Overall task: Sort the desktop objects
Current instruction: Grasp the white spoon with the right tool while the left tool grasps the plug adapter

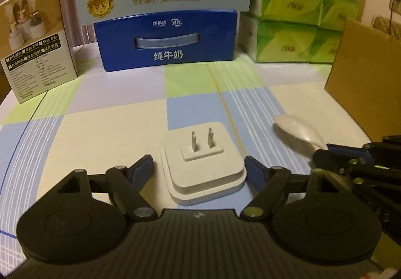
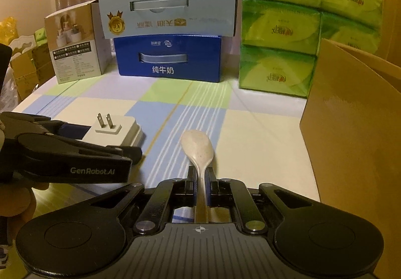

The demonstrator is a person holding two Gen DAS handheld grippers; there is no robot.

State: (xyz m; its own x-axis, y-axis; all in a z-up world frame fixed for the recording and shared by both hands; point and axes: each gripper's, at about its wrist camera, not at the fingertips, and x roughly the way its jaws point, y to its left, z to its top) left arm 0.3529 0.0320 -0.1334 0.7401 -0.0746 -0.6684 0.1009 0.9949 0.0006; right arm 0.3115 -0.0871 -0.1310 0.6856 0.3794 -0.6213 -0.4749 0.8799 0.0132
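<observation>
Right hand-held gripper [image 2: 200, 186] pinches spoon [image 2: 198, 146]; left [image 1: 199, 163] spread around charger [image 1: 200, 163] on checked tablecloth [image 1: 100, 133].

I see a white plug adapter [image 1: 200, 166] lying flat on the checked cloth at lower centre of the left wrist view, its two metal prongs pointing up, its stepped square body with rounded corners. In the right wrist view it sits at middle left. The pale speckled spoon [image 2: 198, 151] lies at centre of that view, bowl facing up and away, its handle running down toward the bottom edge.
</observation>
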